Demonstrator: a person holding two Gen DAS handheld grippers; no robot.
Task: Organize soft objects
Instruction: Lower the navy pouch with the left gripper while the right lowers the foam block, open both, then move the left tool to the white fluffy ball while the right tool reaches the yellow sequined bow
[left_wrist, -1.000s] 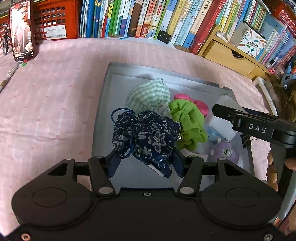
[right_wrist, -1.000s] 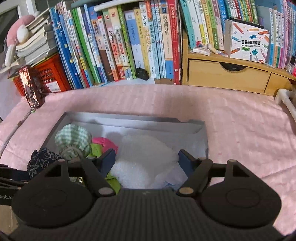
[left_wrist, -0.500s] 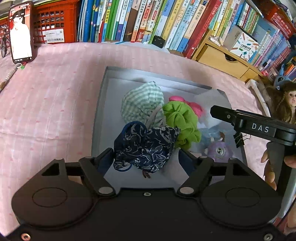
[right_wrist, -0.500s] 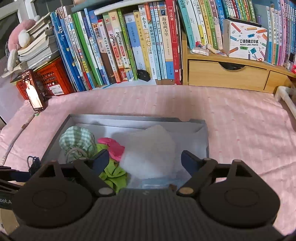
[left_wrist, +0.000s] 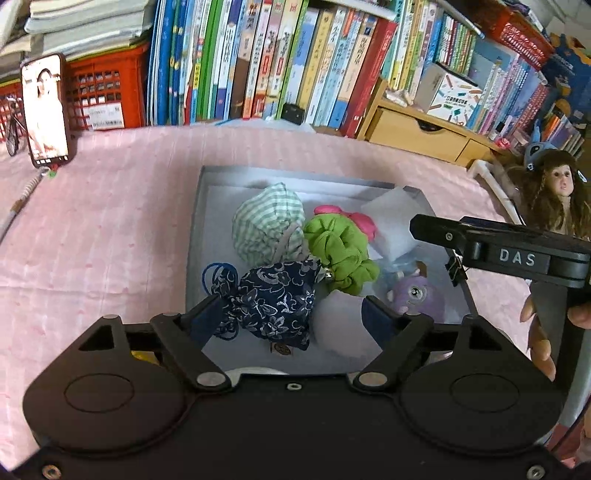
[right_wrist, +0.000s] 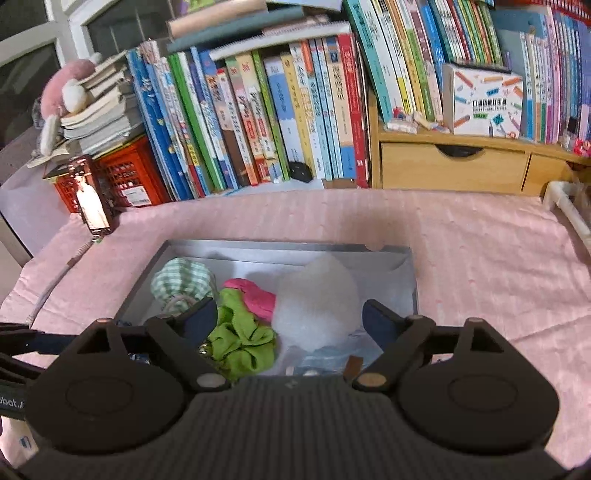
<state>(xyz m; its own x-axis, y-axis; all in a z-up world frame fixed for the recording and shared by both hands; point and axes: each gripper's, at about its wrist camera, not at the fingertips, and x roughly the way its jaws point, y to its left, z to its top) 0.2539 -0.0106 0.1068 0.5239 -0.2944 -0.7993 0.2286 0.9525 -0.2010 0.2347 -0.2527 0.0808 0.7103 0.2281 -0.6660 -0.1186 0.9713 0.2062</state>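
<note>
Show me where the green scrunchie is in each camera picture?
Left wrist view: the green scrunchie lies mid-box, right of the checked pouch.
Right wrist view: the scrunchie sits low, just left of centre, beside the white fluffy ball.
Shared landmark: the grey box.

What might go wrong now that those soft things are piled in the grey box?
The blue cord loop of the navy floral pouch lies beside one finger of the open left tool, whose jaws just opened; it might snag. The white fluffy ball bulges high in the grey box and could roll out.
</note>
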